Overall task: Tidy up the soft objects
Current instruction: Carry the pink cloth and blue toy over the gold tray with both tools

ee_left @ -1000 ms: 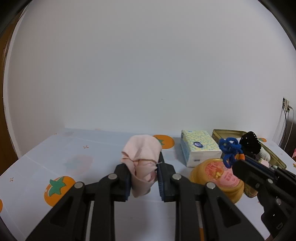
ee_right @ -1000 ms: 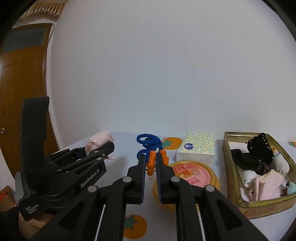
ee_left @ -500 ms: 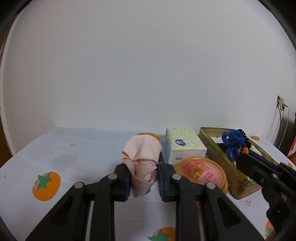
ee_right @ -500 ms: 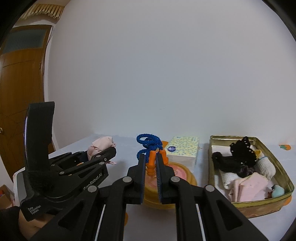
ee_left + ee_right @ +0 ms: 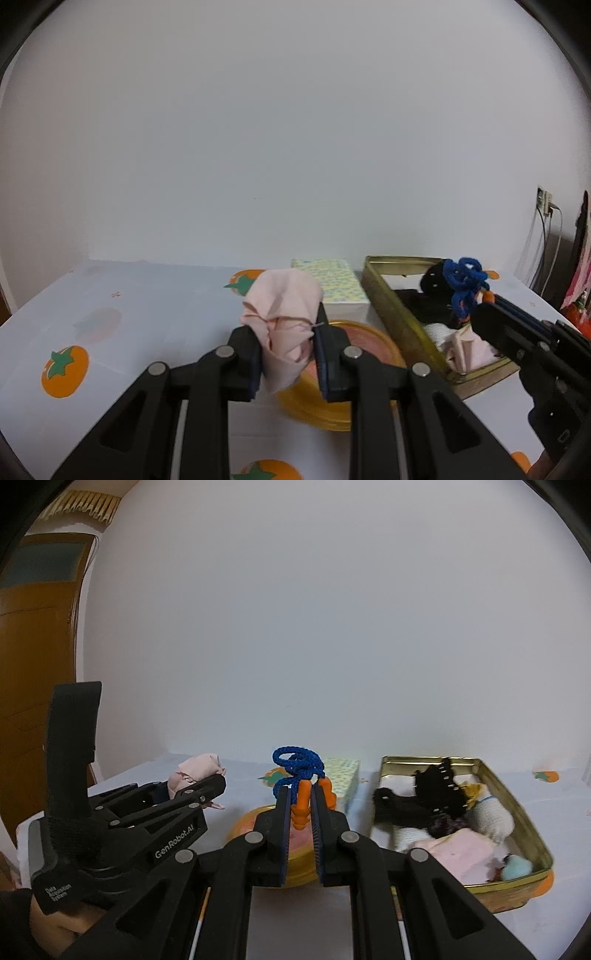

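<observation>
Soft objects are mid-transfer: we carry two at once toward the gold tin [image 5: 517,805], so this is the carry-to-container step. Going left to right, the left gripper [image 5: 288,354] pinches a crumpled pink cloth [image 5: 284,314] between its pads, held clear above the persimmon-print tablecloth [image 5: 110,332] and in front of a round yellow tin lid [image 5: 369,343]. Behind it sits a patterned tissue pack [image 5: 332,284]. Next, the right gripper [image 5: 299,827] has its fingers pressed nearly together on an orange corded earplug [image 5: 301,805], its blue cord [image 5: 299,762] bunched on top. Furthest right, the tin lies open on the table and already holds a black hair accessory [image 5: 432,794], white rolls, a pink cloth and something pale blue, too small to tell. Next, we judge, each gripper must come over the tin's opening, dip below the rim, then spread its fingers. The cord may snag on the pads, so release low inside.
</observation>
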`<state>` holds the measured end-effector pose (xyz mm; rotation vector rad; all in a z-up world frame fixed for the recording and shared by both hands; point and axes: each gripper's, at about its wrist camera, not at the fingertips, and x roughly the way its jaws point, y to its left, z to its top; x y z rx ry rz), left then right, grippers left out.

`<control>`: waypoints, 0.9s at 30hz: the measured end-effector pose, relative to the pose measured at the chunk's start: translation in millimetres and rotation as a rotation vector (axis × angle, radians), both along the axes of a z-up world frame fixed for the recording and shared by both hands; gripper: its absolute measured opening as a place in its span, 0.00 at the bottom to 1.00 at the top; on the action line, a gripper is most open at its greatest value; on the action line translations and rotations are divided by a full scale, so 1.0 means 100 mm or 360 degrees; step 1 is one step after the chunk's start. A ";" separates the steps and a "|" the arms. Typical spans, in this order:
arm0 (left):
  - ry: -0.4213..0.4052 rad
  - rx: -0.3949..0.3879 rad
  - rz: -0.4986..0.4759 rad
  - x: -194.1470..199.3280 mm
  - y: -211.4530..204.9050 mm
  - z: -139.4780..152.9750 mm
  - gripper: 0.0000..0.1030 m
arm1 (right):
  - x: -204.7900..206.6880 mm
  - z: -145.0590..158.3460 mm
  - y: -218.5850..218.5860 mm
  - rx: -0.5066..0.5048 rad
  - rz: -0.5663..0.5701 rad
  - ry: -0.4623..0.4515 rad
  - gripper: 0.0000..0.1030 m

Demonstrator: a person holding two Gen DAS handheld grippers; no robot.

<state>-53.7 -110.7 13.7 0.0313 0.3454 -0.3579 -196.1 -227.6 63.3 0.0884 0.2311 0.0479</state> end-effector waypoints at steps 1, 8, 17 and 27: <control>-0.0003 0.0000 -0.0013 -0.01 -0.04 0.01 0.21 | -0.02 0.01 -0.03 -0.0007 -0.0010 -0.0003 0.12; -0.0027 0.0004 -0.0110 -0.08 -0.33 0.06 0.21 | -0.09 0.03 -0.33 0.0005 -0.0089 -0.0011 0.12; -0.0016 0.0009 -0.0240 -0.10 -0.74 0.08 0.21 | -0.16 0.05 -0.77 0.0025 -0.0227 -0.0014 0.12; 0.0016 0.0011 -0.0364 -0.14 -1.11 0.09 0.21 | -0.21 0.04 -1.20 0.0065 -0.0358 0.0003 0.12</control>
